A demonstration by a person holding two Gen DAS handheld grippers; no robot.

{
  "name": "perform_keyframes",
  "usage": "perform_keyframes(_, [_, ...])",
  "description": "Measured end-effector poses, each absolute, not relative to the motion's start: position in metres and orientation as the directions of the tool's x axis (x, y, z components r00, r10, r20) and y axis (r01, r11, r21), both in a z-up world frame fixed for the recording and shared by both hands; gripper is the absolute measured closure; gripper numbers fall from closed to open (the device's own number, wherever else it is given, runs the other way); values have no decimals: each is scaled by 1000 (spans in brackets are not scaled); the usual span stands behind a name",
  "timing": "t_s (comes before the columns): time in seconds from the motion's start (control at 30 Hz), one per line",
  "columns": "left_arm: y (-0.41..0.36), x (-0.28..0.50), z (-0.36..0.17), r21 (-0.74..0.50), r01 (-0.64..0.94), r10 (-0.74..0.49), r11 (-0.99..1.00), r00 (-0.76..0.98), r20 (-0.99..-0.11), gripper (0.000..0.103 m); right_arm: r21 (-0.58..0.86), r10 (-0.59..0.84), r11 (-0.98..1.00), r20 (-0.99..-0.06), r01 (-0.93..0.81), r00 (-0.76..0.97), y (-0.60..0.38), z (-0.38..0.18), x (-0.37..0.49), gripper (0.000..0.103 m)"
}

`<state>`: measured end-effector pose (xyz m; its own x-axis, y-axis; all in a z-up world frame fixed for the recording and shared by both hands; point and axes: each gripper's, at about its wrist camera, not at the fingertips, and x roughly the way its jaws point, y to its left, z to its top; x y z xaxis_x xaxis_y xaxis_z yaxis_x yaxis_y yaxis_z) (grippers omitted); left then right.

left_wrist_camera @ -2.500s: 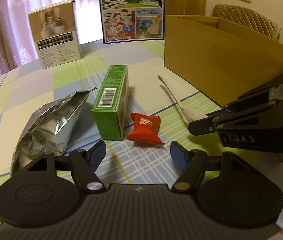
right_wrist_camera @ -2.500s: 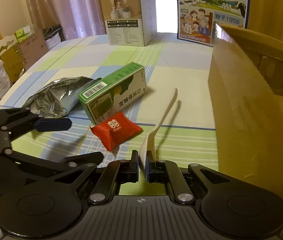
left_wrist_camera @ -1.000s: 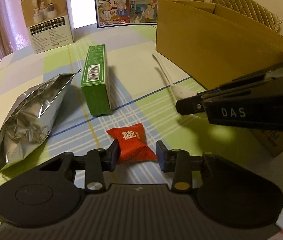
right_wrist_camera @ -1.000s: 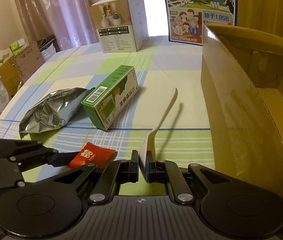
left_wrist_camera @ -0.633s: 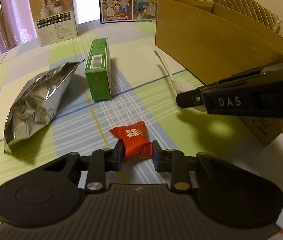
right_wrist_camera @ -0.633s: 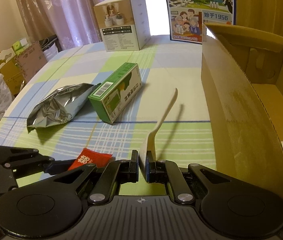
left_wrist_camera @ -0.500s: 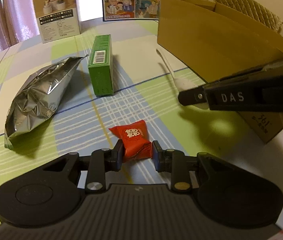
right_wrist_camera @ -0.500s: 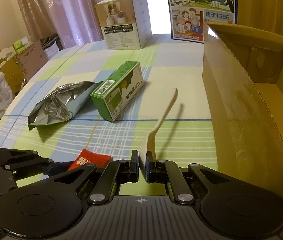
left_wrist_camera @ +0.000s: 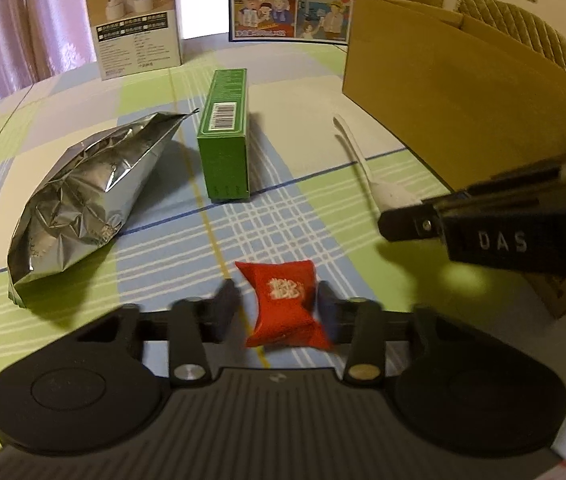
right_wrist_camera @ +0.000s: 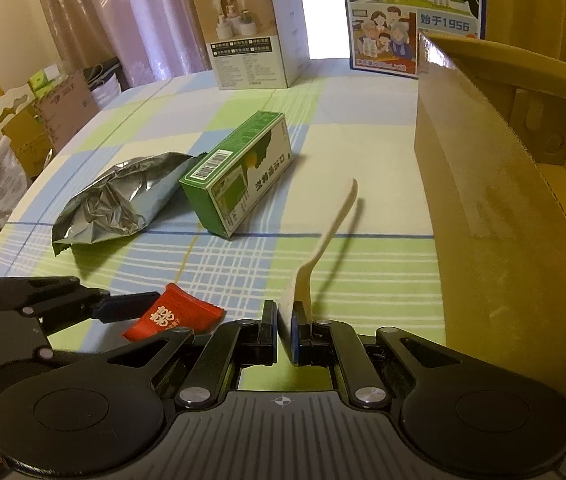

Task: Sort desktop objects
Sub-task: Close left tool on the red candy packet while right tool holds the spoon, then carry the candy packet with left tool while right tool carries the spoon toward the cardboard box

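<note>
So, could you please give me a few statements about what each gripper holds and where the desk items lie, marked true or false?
1. The right gripper is shut on the white spoon. True.
2. The red candy packet sits between the left gripper's fingers. True.
3. The silver foil bag lies inside the cardboard box. False: it lies on the tablecloth beside the green carton.
4. The green carton stands upright on its end. False: it lies lengthwise.
5. The spoon's handle points away from the right gripper. True.
</note>
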<state>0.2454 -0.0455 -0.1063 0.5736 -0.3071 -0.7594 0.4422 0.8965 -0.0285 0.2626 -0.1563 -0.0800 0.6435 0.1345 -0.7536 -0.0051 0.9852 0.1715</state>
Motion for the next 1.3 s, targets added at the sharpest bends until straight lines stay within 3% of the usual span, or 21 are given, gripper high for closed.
perform_keyframes(0.7, [-41, 234, -88, -16, 431, -297, 902, 593, -749, 80, 148, 128, 989, -737, -27, 664, -148, -72, 255, 100])
perform_keyframes(1.3, [-30, 191, -39, -37, 392, -303, 919, 645, -701, 80, 123, 96, 992, -675, -17, 731, -126, -40, 199, 100])
